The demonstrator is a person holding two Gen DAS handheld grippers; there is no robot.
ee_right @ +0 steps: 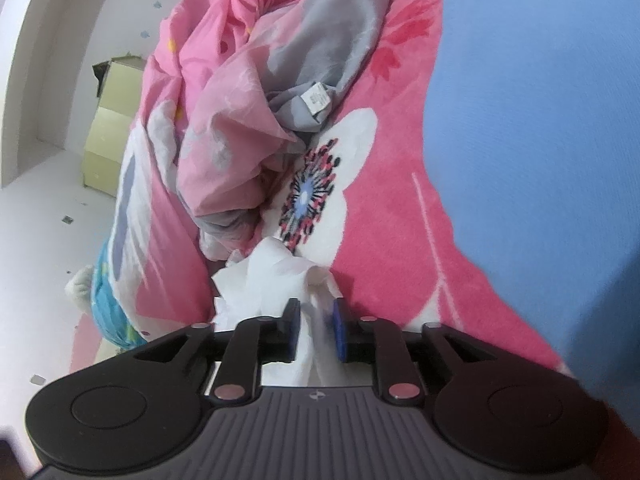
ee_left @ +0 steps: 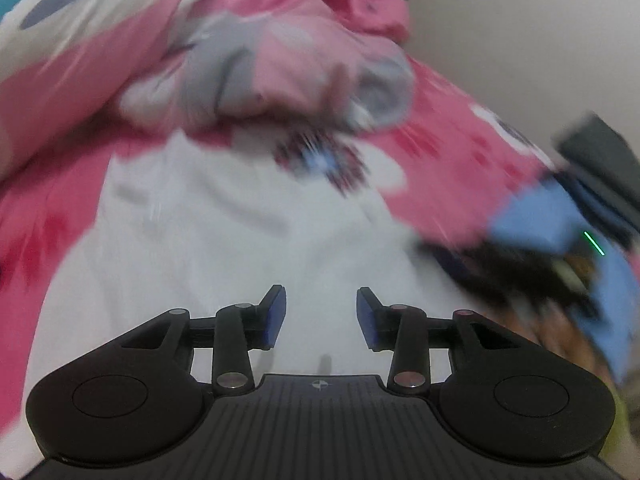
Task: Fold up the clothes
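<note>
A white garment (ee_right: 272, 276) rises bunched from the pink flowered blanket (ee_right: 392, 200), and my right gripper (ee_right: 316, 320) is shut on a fold of it. In the blurred left wrist view the same white cloth (ee_left: 208, 248) spreads wide below my left gripper (ee_left: 320, 312), which hovers open with nothing between its blue pads (ee_left: 276, 320). A crumpled pink-and-grey cloth (ee_right: 240, 128) with a white label lies just beyond the white garment, and it also shows in the left view (ee_left: 280, 68). A dark smeared shape at the right of that view is the other gripper (ee_left: 500, 256).
A person's blue sleeve (ee_right: 540, 120) fills the right side. The blanket's dark flower centre (ee_left: 320, 160) lies ahead of the left gripper. A cardboard box (ee_right: 108, 128) stands on the pale floor (ee_right: 40, 220) to the left, beside a teal cloth (ee_right: 106, 300).
</note>
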